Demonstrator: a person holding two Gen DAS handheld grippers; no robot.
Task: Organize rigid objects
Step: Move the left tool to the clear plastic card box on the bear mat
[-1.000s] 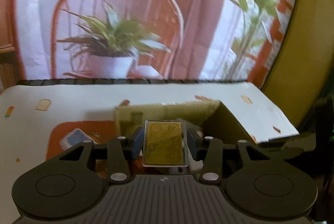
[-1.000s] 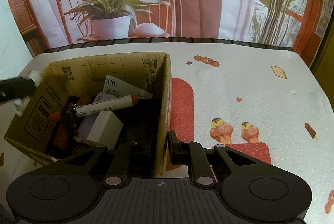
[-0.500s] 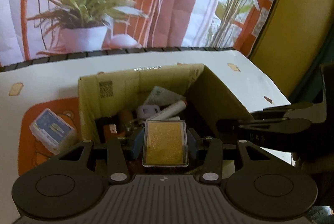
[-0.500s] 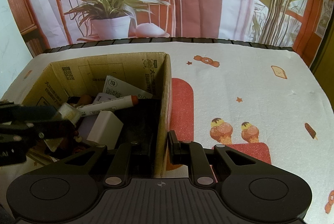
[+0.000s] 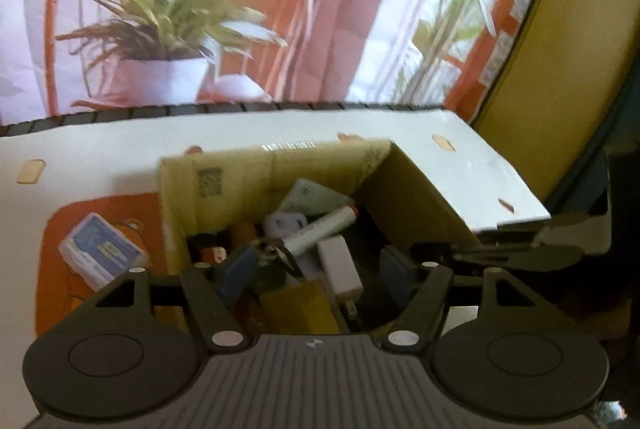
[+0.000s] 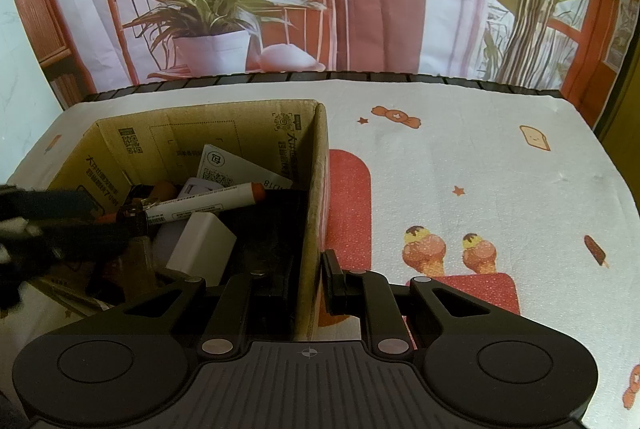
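An open cardboard box (image 5: pixel 280 165) (image 6: pixel 224 121) holds a white marker with an orange cap (image 5: pixel 320 229) (image 6: pixel 204 205), a white charger (image 5: pixel 340 269) (image 6: pixel 204 245) and other small items. My left gripper (image 5: pixel 318 269) hangs over the box and its jaws are opening. A flat gold card case (image 5: pixel 300 305) lies loose in the box below and between the blue pads (image 5: pixel 240 269), with neither pad pressing on it. My right gripper (image 6: pixel 308 285) is shut on the box's right wall (image 6: pixel 316 189), one finger inside and one outside.
A blue-and-white card pack (image 5: pixel 100 249) lies on the orange print left of the box. The patterned tablecloth (image 6: pixel 460 157) stretches right of the box. A printed backdrop with a plant (image 6: pixel 208 9) stands behind the table. The table edge (image 5: pixel 520 217) is near the box's right side.
The left gripper swung over the box while gripping the gold case upright. Its jaws have since spread, and the case has dropped flat into the box. The right gripper has not moved.
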